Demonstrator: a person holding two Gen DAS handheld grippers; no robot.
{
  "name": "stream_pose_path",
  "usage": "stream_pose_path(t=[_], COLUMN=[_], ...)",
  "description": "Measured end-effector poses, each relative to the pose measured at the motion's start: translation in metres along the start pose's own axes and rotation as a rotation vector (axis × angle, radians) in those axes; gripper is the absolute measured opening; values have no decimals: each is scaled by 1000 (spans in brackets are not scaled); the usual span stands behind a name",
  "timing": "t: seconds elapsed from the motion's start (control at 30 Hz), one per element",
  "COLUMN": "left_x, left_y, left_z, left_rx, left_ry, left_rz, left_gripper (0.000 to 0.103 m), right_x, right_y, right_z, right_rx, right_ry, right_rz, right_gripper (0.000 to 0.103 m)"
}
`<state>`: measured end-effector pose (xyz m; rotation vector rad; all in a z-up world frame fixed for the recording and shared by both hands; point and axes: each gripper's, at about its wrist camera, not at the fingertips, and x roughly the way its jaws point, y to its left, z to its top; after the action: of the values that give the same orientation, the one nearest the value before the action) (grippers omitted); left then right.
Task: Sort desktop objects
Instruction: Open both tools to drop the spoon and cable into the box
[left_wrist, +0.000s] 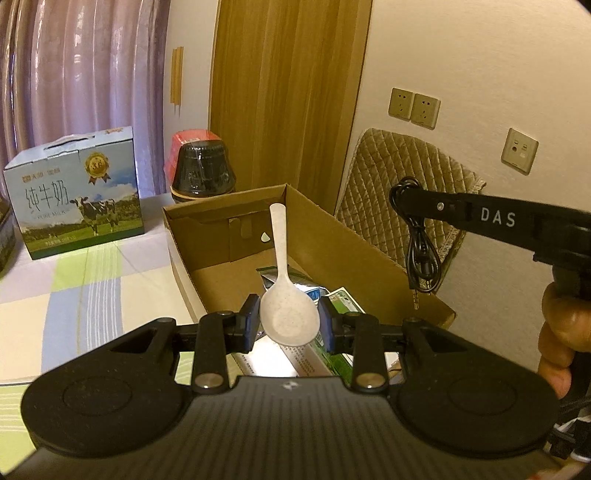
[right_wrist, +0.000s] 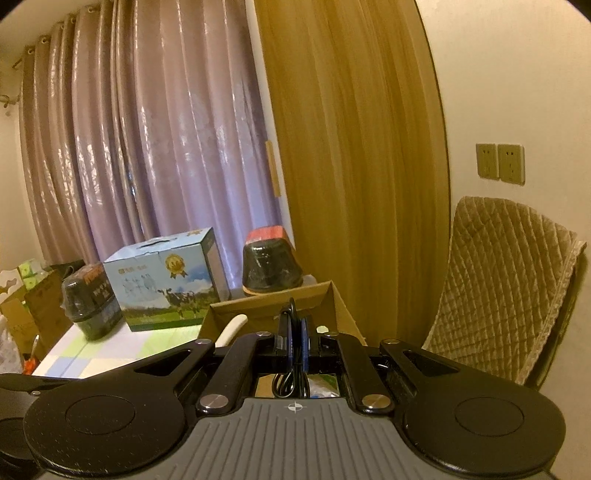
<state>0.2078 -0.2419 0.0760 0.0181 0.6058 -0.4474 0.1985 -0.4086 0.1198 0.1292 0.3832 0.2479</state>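
My left gripper (left_wrist: 289, 320) is shut on a speckled white plastic spoon (left_wrist: 286, 295), gripped by its bowl, with the handle pointing away over an open cardboard box (left_wrist: 354, 254). Several packets (left_wrist: 332, 299) lie in the box's near end. My right gripper (left_wrist: 400, 197) comes in from the right above the box's right wall, shut on a coiled black cable (left_wrist: 421, 254) that hangs down with its plug at the bottom. In the right wrist view the right gripper (right_wrist: 293, 334) pinches the black cable (right_wrist: 291, 384), and the spoon handle (right_wrist: 231, 330) shows to the left.
A blue milk carton box (left_wrist: 77, 195) and a black wrapped jar (left_wrist: 203, 173) stand on the checked tablecloth (left_wrist: 88, 288) behind the box. A second black jar (right_wrist: 90, 306) stands further left. A quilted chair back (left_wrist: 399, 195) is to the right, against a wall with sockets (left_wrist: 413, 107).
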Motion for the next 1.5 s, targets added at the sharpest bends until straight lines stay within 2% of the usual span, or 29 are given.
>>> stream_pose_path(t=[0.27,0.3,0.33,0.37,0.6,0.63,0.7,0.73,0.77,0.8,0.93,1.0,1.07,1.1,1.23,1.5], left_x=[24,28,32,34,18,14,5,1,-4,-9,-31,-44,-57,-65,-89,-141], left_y=[10,12,14,17,36,38,42,44,46,47,50,46,41,36,19,-14], left_z=[8,9,10,11,4,1,-4,-6,-9,-11,-19,-22,-26,-29,-39,-59], left_rx=[-21,-25,-29,-33,-70,-75,-88,-91,-98,-105,-129,-140,-145,-144,-140,-149], left_ry=[1,2,7,8,-17,-18,-24,-26,-32,-35,-45,-52,-52,-51,-21,12], left_rz=[14,12,9,11,47,57,75,81,87,92,122,146,161,172,185,152], left_gripper=[29,30,39,42,43,45,54,58,61,62,80,87,99,101,102,102], right_x=[24,29,33,38,69,72,73,71,67,63,39,22,3,-6,-45,-122], right_y=[-3,-3,-4,-4,-6,-7,-8,-9,-11,-12,-14,-14,-12,-10,-3,19], right_z=[2,2,3,3,2,2,3,4,4,5,3,1,-2,-4,-14,-42], right_rx=[0,1,3,7,78,87,107,120,137,145,147,157,165,166,151,56], right_ry=[15,18,23,31,81,84,80,73,60,54,62,64,68,76,121,220], right_rz=[2,4,6,10,66,73,61,59,58,57,47,35,15,3,-38,-96], right_gripper=[1,1,1,1,2,5,25,47,57,58,61,71,84,86,101,101])
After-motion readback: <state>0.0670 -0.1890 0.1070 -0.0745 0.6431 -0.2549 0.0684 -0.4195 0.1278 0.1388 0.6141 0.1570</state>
